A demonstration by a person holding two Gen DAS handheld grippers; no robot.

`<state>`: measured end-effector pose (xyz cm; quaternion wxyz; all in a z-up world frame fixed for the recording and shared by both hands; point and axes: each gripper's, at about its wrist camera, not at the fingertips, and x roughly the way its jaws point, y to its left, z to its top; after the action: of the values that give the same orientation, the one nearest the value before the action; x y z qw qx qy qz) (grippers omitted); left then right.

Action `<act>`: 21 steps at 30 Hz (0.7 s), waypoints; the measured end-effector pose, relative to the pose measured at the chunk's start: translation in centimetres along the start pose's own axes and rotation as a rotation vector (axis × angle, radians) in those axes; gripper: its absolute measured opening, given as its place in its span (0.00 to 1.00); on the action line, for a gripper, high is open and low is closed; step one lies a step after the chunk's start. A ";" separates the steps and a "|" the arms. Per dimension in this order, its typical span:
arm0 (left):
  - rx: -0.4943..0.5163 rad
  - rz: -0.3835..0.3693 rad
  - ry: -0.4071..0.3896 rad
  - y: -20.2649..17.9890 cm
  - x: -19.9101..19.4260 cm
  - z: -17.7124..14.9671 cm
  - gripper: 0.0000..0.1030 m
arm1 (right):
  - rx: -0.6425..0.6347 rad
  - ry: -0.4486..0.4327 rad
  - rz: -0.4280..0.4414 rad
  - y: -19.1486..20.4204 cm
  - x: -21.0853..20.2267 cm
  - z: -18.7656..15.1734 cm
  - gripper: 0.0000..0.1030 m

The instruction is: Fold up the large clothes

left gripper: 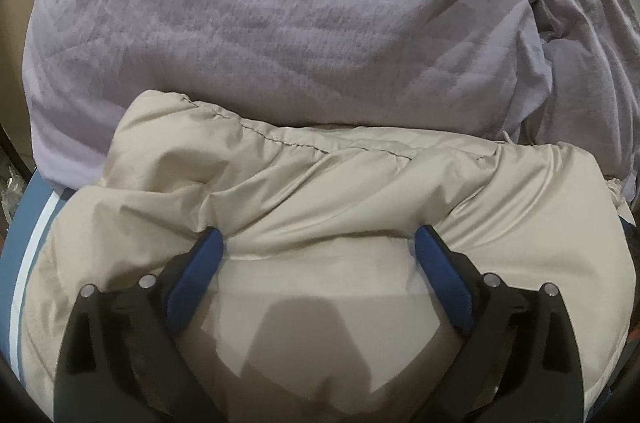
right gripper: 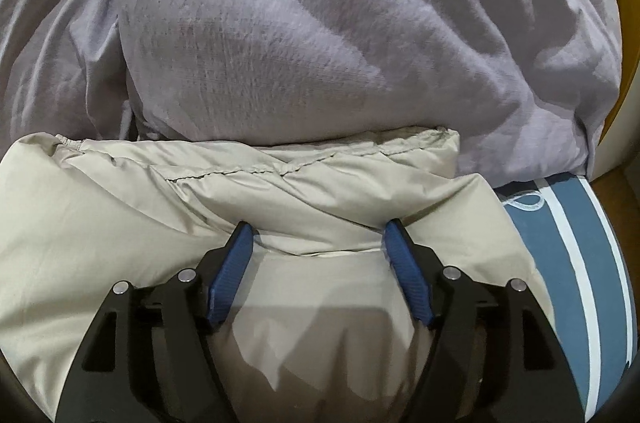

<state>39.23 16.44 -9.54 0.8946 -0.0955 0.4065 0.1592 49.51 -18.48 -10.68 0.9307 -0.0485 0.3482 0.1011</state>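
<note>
A beige padded jacket [left gripper: 320,183] lies bunched and folded on a blue cover, its stitched hem running along the far side. My left gripper [left gripper: 319,231] hovers low over its near half, blue pads wide apart, open, with a soft fold of the jacket bulging between them but not pinched. In the right wrist view the same jacket [right gripper: 120,207] fills the lower left. My right gripper [right gripper: 319,225] is open too, narrower, its fingertips [right gripper: 244,235] resting against a crease of the fabric without clamping it.
A bulky lavender quilt [left gripper: 280,23] is piled right behind the jacket, also filling the far side in the right view as the quilt [right gripper: 320,43]. The blue cover with white stripes [right gripper: 580,263] shows to the right, and at the left edge [left gripper: 24,243].
</note>
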 end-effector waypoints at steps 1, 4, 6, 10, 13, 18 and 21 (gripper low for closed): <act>0.000 0.002 0.000 0.0 0.4 0.0 0.95 | 0.000 -0.003 0.000 0.0 0.3 0.1 0.69; 0.000 0.010 0.001 -0.3 0.9 -0.1 0.96 | -0.001 -0.002 -0.001 -0.1 1.3 0.0 0.71; 0.002 0.014 0.008 -0.6 1.1 0.3 0.96 | -0.002 0.006 -0.001 -0.1 1.8 0.1 0.71; 0.001 0.034 0.030 -0.6 -0.1 0.7 0.94 | 0.002 0.036 -0.020 -0.3 1.4 0.9 0.71; -0.007 0.000 -0.004 -1.6 -2.9 1.4 0.94 | 0.042 0.000 0.046 -0.5 -1.3 1.0 0.71; -0.004 -0.095 -0.062 -4.5 -6.6 1.3 0.94 | 0.066 -0.033 0.164 0.8 -4.3 0.8 0.71; 0.007 -0.124 -0.063 -6.1 -6.5 1.3 0.94 | 0.058 -0.035 0.223 2.4 -5.0 0.4 0.71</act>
<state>38.31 9.78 -3.47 0.9155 -0.1123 0.3719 0.1049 45.56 -16.83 -7.10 0.9207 0.0193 0.3378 0.1946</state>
